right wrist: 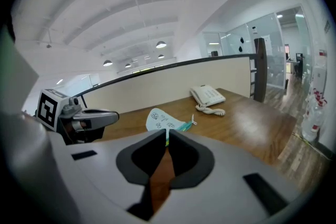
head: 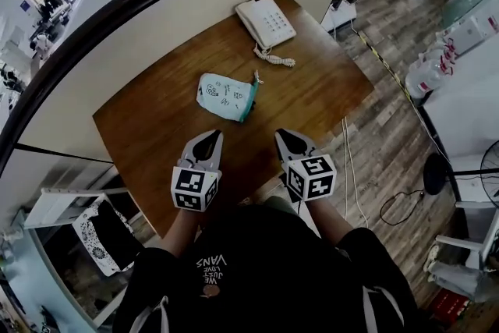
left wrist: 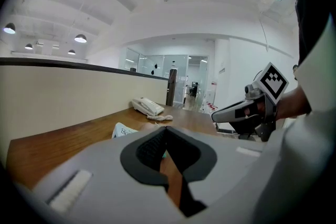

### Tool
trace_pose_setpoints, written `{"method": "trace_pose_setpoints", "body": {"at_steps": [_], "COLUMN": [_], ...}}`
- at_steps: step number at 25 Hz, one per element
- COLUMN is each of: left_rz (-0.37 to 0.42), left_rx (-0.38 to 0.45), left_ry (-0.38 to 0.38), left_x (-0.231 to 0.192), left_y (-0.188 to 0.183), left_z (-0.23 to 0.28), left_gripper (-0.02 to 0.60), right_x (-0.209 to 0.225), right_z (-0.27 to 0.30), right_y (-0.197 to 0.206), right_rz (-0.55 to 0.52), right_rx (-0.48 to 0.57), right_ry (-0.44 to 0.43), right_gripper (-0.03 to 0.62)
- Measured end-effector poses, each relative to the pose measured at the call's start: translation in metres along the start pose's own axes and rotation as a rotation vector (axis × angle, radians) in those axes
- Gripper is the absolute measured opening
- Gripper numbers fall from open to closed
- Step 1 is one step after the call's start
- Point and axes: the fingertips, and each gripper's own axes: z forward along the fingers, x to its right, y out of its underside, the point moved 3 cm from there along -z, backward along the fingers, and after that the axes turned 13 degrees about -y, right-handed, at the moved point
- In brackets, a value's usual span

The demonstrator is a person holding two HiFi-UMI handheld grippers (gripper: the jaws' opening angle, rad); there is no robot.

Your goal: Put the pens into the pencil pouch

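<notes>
A pale blue-green pencil pouch point(head: 226, 96) with small drawings and a teal zip edge lies on the brown wooden table point(head: 312, 97), its zip pull towards the phone. It also shows as the pouch point(left wrist: 122, 130) in the left gripper view and the pouch point(right wrist: 165, 121) in the right gripper view. My left gripper point(head: 214, 135) hovers near the table's front edge, short of the pouch, jaws together and empty point(left wrist: 166, 128). My right gripper point(head: 281, 133) hangs beside it at the same height, jaws closed with nothing between them point(right wrist: 167, 132). No pen shows in any view.
A white desk phone point(head: 267, 22) with a coiled cord sits at the table's far corner. A cream partition wall runs along the table's far side. Cables lie on the wood floor point(head: 382, 160) to the right; a white rack point(head: 70, 214) stands at the left.
</notes>
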Motion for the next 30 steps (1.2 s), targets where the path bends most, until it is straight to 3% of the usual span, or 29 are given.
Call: {"method": "trace_pose_setpoints", "body": {"at_steps": [19, 30], "left_rz": [-0.064, -0.075], "left_rx": [0.019, 0.010], "left_ry": [-0.138, -0.169], "left_x": [0.059, 0.095], "left_y": [0.008, 0.020], "left_z": [-0.046, -0.072], "left_gripper": [0.011, 0.011], "right_x": [0.002, -0.001], "right_z": [-0.062, -0.096], "right_y": [0.015, 0.032], "right_rz": [-0.072, -0.112], "right_rx": [-0.013, -0.035], "right_ry": [-0.113, -0.133], "right_gripper": [0.020, 0.012]}}
